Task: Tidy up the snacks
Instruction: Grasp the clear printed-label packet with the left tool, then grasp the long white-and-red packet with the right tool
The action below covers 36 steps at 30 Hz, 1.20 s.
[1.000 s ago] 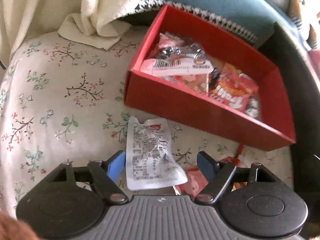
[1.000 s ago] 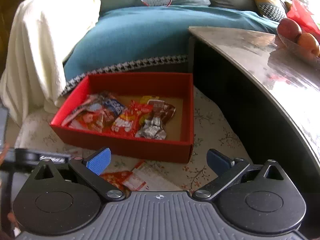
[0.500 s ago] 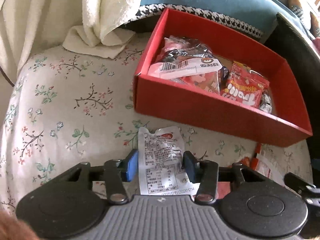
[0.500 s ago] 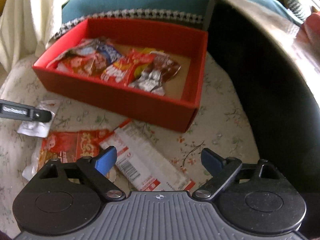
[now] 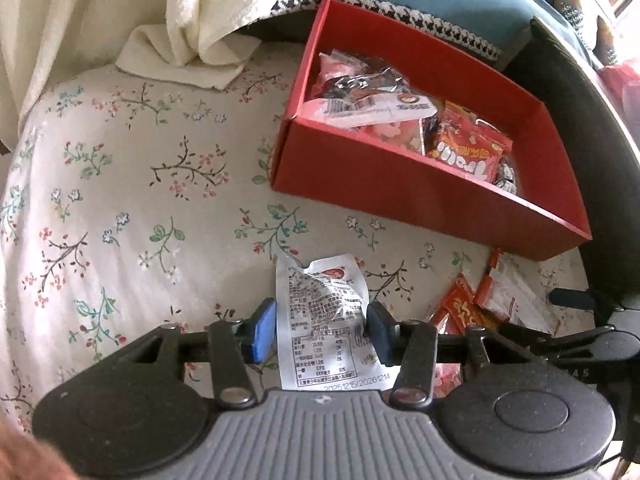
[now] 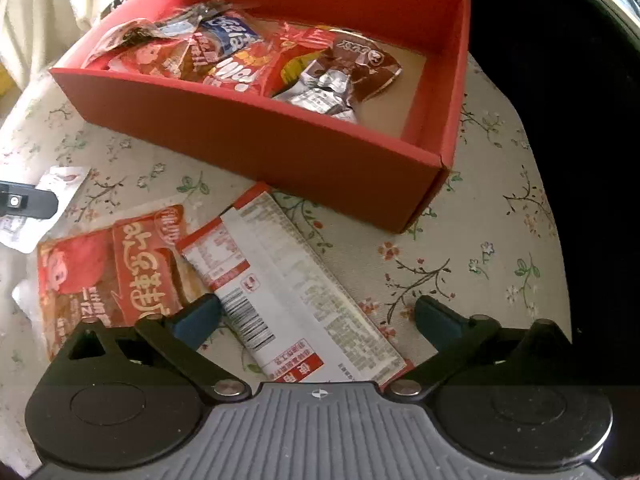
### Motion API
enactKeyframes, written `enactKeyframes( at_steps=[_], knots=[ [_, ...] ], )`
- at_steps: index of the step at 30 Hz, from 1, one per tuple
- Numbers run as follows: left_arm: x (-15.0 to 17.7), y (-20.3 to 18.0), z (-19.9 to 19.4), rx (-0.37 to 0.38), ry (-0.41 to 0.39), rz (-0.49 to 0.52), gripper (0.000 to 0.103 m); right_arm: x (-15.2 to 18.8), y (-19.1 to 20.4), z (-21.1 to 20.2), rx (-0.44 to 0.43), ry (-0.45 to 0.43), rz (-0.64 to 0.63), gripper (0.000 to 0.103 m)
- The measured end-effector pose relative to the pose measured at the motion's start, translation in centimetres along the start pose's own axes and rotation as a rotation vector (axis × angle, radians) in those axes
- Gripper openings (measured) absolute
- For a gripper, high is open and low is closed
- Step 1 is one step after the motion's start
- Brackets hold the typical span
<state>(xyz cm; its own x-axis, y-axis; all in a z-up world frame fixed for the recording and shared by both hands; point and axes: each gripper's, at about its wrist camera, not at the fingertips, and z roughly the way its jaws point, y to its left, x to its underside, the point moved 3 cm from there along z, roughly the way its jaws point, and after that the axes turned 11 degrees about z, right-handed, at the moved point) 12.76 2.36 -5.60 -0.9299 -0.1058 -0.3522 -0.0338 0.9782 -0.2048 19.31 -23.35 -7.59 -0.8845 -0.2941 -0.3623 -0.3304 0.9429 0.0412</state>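
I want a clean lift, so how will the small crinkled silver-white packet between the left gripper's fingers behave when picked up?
The small crinkled silver-white packet looks thin and creased, so it will probably flop and bend. Its flatness suggests it is light. The glossy film may slip unless the left gripper, whose pads flank it closely, pinches firmly.

My left gripper (image 5: 322, 330) has closed in from wide open until its pads flank the white snack packet (image 5: 326, 320), while my right gripper (image 6: 316, 320), fingers spread, has dropped over the long white-and-red packet (image 6: 296, 288).
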Motion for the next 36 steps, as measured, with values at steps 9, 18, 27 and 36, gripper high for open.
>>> enactKeyframes(
  at_steps=[9, 18, 27, 36],
  knots=[
    [0.1, 0.1, 0.2, -0.005, 0.006, 0.023, 0.042, 0.4, 0.4, -0.1, 0.006, -0.016, 0.005, 0.103],
    [-0.1, -0.1, 0.4, -0.011, 0.015, 0.036, 0.045, 1.0, 1.0, -1.4, 0.011, -0.011, 0.04, 0.079],
    [-0.3, 0.2, 0.3, -0.018, 0.007, 0.005, 0.044, 1.5, 1.5, -2.7, -0.028, -0.019, 0.082, 0.06],
    [-0.1, 0.4, -0.6, -0.007, -0.019, 0.018, 0.039, 1.8, 1.4, -5.7, -0.093, -0.085, 0.157, 0.054]
  ],
)
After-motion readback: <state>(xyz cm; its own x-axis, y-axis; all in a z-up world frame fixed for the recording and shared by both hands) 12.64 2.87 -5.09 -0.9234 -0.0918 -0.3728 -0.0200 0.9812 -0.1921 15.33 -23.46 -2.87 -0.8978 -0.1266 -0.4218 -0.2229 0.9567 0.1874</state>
